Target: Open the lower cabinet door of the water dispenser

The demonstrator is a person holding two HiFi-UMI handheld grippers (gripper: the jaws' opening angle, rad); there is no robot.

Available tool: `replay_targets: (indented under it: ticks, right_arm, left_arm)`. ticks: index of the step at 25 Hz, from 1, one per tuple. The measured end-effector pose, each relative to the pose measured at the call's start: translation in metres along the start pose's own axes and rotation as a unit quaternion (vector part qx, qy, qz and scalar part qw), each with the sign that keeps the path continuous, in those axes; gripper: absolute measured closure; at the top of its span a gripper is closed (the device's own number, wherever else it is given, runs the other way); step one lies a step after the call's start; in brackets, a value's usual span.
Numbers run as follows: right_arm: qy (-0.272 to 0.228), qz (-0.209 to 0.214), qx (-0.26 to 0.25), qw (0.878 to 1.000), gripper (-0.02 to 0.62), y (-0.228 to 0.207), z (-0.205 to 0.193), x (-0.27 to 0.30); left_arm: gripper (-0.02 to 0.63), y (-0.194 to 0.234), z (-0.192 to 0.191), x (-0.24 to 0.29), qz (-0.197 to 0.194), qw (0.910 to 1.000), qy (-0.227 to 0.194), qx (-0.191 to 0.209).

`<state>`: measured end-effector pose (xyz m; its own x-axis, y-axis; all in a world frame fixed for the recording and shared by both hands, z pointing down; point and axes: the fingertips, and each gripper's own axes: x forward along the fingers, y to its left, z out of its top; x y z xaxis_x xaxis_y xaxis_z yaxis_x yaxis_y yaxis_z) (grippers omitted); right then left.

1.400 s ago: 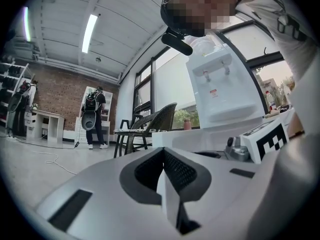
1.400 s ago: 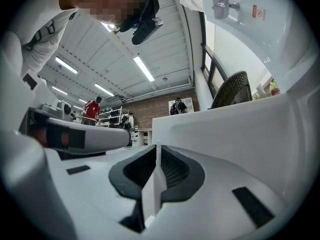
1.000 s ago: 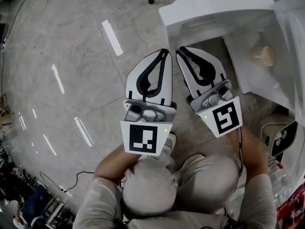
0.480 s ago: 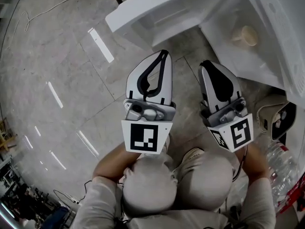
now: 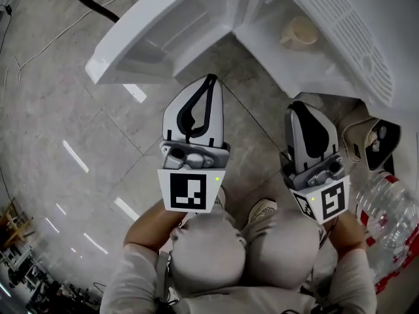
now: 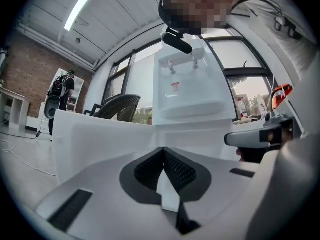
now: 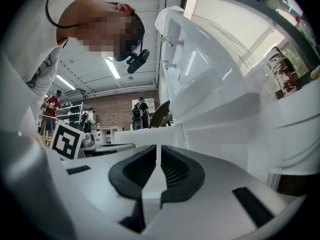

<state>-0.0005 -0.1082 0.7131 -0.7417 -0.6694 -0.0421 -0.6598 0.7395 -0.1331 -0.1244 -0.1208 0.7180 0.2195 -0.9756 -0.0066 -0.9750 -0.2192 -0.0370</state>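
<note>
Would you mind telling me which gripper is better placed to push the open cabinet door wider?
Left, probably. The left gripper points at the door, its shut tips close to it; the right gripper sits farther off, toward the cabinet.

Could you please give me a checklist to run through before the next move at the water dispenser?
1. Is the lower cabinet door swung out from the water dispenser: ok.
2. Is the left gripper shut with nothing between its jaws: ok.
3. Is the right gripper shut with nothing between its jaws: ok.
4. Is the left gripper apart from the door edge: cannot tell.
5. Is the cup inside the cabinet, clear of both grippers: ok.
6. Is the plastic bottle apart from the right gripper: ok.
</note>
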Motion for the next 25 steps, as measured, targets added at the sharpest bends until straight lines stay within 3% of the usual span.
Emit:
replay_targets:
  ticks: [6, 11, 18, 25]
  right_arm:
    - [0.006, -0.035, 0.000, 0.999, 0.558, -0.016, 0.015, -0.034]
    - [-0.002, -0.056, 0.009, 0.998, 0.558, -0.012, 0.055, -0.046]
    - [0.001, -0.098, 0.020, 0.995, 0.558, 0.005, 0.155, -0.082]
    - [0.017, -0.148, 0.009, 0.989, 0.558, 0.019, 0.305, -0.125]
  left_arm:
    - [0.600, -0.014, 0.015, 0.002, -0.015, 0.9999, 0.004, 0.005]
    - [0.600, -0.021, 0.061, -0.011, -0.014, 0.9998, 0.010, 0.011]
    - [0.600, -0.037, 0.174, -0.041, -0.008, 0.9998, 0.013, 0.011]
    - [0.600, -0.046, 0.323, -0.072, 0.007, 0.9997, 0.021, -0.004]
